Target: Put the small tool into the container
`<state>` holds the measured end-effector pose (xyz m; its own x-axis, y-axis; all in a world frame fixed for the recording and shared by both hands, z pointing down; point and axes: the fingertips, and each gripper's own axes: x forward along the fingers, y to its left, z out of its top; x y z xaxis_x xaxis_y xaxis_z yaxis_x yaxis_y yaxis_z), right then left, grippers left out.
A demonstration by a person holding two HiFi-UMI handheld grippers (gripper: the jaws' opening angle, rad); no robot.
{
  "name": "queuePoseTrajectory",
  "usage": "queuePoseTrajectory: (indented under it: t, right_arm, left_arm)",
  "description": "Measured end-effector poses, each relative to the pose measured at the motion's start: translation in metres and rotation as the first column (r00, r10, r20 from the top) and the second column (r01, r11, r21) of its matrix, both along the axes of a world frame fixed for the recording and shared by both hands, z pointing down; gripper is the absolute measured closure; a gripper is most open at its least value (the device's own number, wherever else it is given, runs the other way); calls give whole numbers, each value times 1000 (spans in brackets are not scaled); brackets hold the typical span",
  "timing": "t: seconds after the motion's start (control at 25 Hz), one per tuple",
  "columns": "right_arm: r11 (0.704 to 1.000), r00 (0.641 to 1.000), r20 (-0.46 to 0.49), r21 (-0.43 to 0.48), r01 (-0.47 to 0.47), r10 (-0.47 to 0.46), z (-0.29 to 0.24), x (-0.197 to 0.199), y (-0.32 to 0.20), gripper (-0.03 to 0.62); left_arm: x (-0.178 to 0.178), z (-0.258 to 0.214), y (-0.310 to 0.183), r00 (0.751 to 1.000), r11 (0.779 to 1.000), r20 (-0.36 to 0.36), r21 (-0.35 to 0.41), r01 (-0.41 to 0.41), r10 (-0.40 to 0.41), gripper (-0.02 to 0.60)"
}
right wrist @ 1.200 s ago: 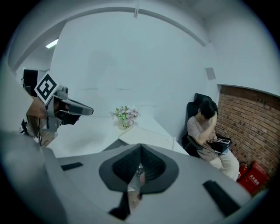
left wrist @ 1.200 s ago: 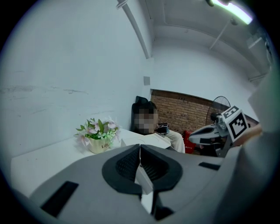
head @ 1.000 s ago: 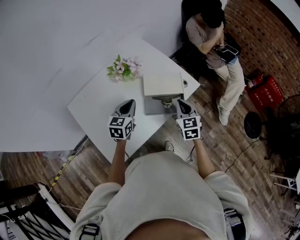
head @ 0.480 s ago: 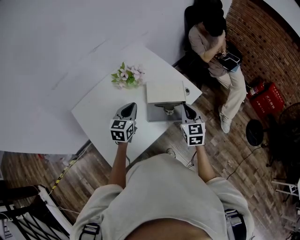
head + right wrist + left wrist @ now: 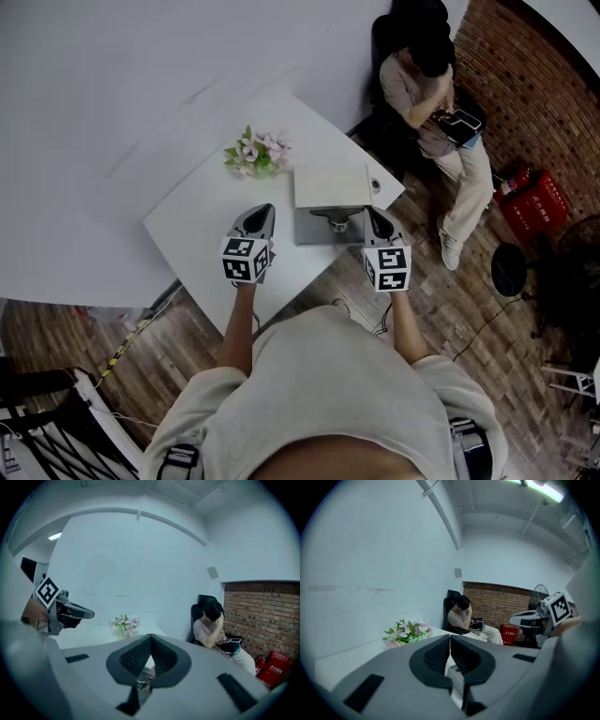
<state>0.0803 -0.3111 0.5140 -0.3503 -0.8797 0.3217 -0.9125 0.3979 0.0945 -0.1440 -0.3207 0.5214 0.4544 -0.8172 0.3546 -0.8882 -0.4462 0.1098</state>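
Plainly, left tongs (image 5: 450,636) and right tongs (image 5: 150,635) press shut; red crate (image 5: 536,192) lettering illegible.

Right gripper (image 5: 150,638): jaws together. Left gripper (image 5: 89,614) at left. Flowers (image 5: 125,622) on white table (image 5: 93,638). Seated person (image 5: 213,625), brick wall (image 5: 262,611) at right.

Plain white wall (image 5: 141,75) running behind white table (image 5: 192,216); wood-plank floor (image 5: 469,309) spreading beneath; brick wall (image 5: 534,84) standing at right; person (image 5: 422,94) sitting in black chair (image 5: 384,33) beside it; strip light (image 5: 539,491) glowing on ceiling.
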Motion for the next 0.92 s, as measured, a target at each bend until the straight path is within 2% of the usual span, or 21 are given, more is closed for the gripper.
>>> queuePoseTrajectory:
  t: [0.92]
  right_arm:
    - [1000, 1000, -4, 2, 17, -17, 6, -9, -10, 595]
  left_arm:
    - [0, 8, -10, 1000, 1000, -4, -12, 1, -1, 571]
